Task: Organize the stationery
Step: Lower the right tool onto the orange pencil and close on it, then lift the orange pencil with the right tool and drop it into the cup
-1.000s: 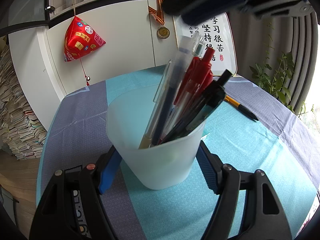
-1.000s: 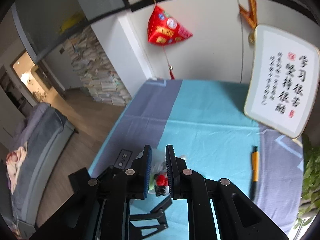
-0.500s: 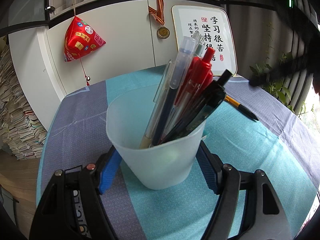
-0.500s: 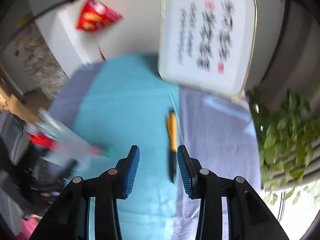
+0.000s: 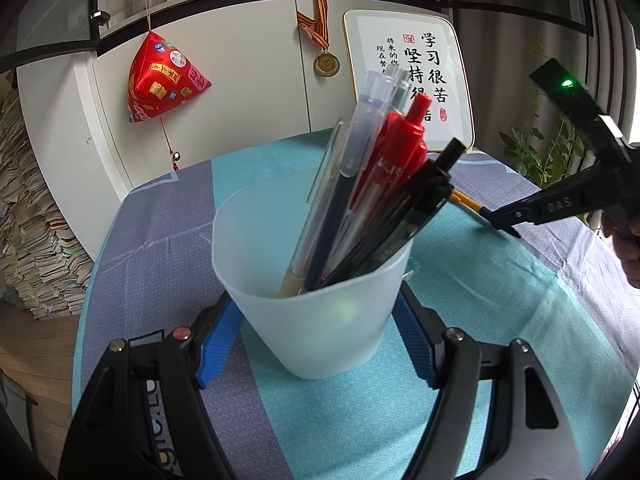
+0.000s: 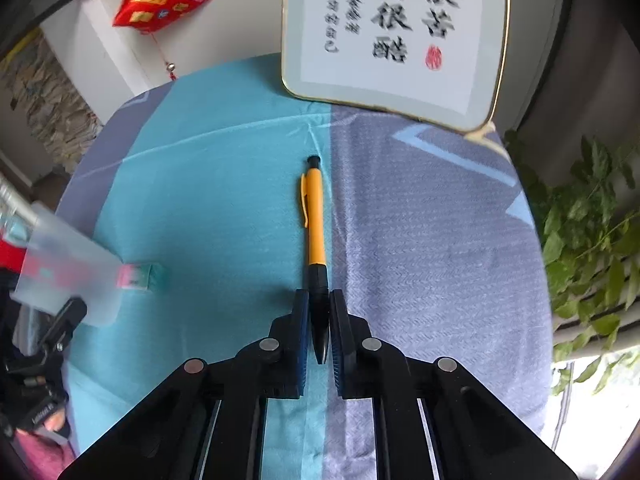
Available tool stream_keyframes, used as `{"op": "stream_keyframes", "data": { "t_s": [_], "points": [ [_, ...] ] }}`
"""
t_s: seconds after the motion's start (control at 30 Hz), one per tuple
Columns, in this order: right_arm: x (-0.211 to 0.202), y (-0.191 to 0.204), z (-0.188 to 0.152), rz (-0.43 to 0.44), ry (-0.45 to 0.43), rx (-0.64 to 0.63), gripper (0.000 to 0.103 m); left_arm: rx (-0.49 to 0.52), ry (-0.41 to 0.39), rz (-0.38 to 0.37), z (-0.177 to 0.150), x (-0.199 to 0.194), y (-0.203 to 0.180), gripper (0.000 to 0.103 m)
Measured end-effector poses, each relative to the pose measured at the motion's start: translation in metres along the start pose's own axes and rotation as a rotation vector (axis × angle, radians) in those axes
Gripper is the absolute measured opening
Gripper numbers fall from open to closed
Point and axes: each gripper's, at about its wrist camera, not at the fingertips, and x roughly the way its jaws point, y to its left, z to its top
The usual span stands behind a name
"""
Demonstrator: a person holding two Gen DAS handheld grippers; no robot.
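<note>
Left gripper (image 5: 316, 344): nearest the left wrist camera; its blue-padded fingers (image 5: 218, 344) press on opposite sides of the frosted cup, which stands upright on the tablecloth.
Frosted cup (image 5: 320, 320): translucent white plastic, clamped low on its wall between the left pads; in the right wrist view it shows blurred at the left edge.
Pens in cup (image 5: 384, 184): a leaning bundle resting against the cup's right rim, with clear, dark blue, red and black barrels.
Right gripper (image 6: 319, 336): points steeply down at the table; its jaws have just been closing and now pinch the black tip end of the orange pencil, pads against the barrel on both sides.
Orange pencil (image 6: 314, 220): a mechanical pencil with an orange barrel, black grip and clip, lying flat along the seam where the teal and grey panels meet, its cap end aimed toward the framed panel.
Small box (image 6: 140, 276): a pink-and-green packet lying on the teal cloth just beside the cup; its print is too blurred to read.
Tablecloth (image 6: 420, 240): teal and grey panels covering the table.
Framed calligraphy (image 6: 396, 36): a gold-edged panel leaning at the table's far edge.
Red pouch (image 5: 160, 78): hangs on the white cabinet.
Medal (image 5: 326, 64): hangs beside the frame.
Plant (image 6: 588, 232): green leaves at the right.
</note>
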Motion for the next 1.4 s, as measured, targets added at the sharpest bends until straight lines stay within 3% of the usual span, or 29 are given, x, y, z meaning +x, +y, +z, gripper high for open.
{"op": "stream_keyframes", "data": {
  "t_s": [0.43,0.63,1.03,1.1,1.2,1.4],
  "points": [
    [-0.054,0.021,-0.089,0.097,0.133,-0.165,0.011,0.000,0.000,0.001,-0.001,-0.001,-0.001,0.072],
    [-0.049,0.028,-0.072,0.066,0.072,-0.169,0.032,0.001,0.000,0.002,-0.001,-0.001,-0.001,0.072],
    [0.001,0.059,-0.033,0.027,0.127,-0.229,0.031,0.001,0.001,0.001,-0.001,-0.002,-0.002,0.072],
    [0.002,0.058,-0.030,0.013,0.116,-0.225,0.018,0.002,0.002,0.002,0.000,-0.002,-0.001,0.072],
    [0.001,0.056,-0.027,0.019,0.118,-0.199,0.014,0.002,0.002,0.002,0.001,-0.002,-0.001,0.072],
    [-0.061,0.055,-0.021,0.069,-0.042,-0.169,0.014,0.002,0.002,0.002,0.001,-0.001,-0.001,0.072]
  ]
}}
